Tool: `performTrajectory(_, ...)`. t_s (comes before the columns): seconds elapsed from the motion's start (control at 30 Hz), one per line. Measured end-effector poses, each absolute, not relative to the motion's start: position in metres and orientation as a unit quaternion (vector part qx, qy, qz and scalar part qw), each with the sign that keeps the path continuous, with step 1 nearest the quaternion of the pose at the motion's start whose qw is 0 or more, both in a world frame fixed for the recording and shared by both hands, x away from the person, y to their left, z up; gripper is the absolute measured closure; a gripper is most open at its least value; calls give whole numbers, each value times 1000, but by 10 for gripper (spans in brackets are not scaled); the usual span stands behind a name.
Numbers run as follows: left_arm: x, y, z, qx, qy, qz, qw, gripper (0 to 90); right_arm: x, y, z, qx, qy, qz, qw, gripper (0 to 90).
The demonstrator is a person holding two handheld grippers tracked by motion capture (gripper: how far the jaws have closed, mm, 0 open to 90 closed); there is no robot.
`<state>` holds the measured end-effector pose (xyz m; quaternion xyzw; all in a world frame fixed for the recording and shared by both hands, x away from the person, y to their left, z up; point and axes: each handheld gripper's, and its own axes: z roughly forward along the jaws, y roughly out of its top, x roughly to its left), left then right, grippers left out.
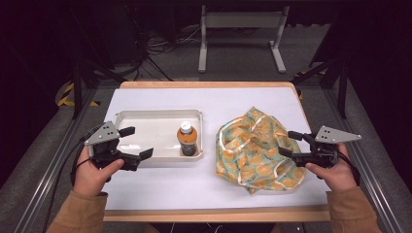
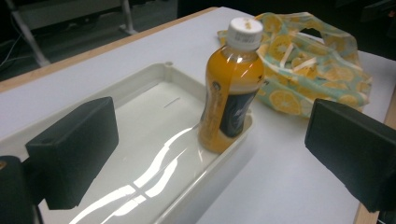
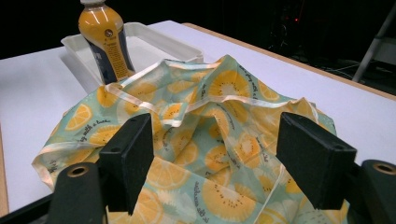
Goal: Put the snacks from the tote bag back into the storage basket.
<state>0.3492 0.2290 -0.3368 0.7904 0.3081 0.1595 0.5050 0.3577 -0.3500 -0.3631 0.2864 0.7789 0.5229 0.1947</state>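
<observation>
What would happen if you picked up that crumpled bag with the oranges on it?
The mint-green cloth bag printed with orange slices would probably flop and sag, since it lies in soft, loose folds on the white table. It likely feels light: it looks thin and empty. It shouldn't roll or break, though its cream trim might dangle.

Orange drink bottle in a tray, patterned bag beside it

The bottle point(image 1: 187, 139) stands upright just left of centre in the high view, white-capped, orange-filled and dark-labelled, in the right front corner of the shallow white tray point(image 1: 145, 118). The crumpled bag point(image 1: 257, 148), pale green with orange slices and cream trim, lies right of centre, apart from the tray.
</observation>
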Motion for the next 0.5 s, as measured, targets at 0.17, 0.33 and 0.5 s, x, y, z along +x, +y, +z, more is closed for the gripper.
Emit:
performTrajectory(0.17, 343, 242, -347, 781, 323, 159, 511, 17, 355, -352, -363, 283, 780, 523, 196, 283)
performTrajectory(0.33, 340, 246, -357, 788, 322, 179, 493, 10, 355, -355, -366, 282, 783, 519, 195, 283)
performTrajectory(0.5, 340, 251, -367, 781, 336, 179, 495, 11, 354, -359, -369, 285, 782, 519, 195, 283)
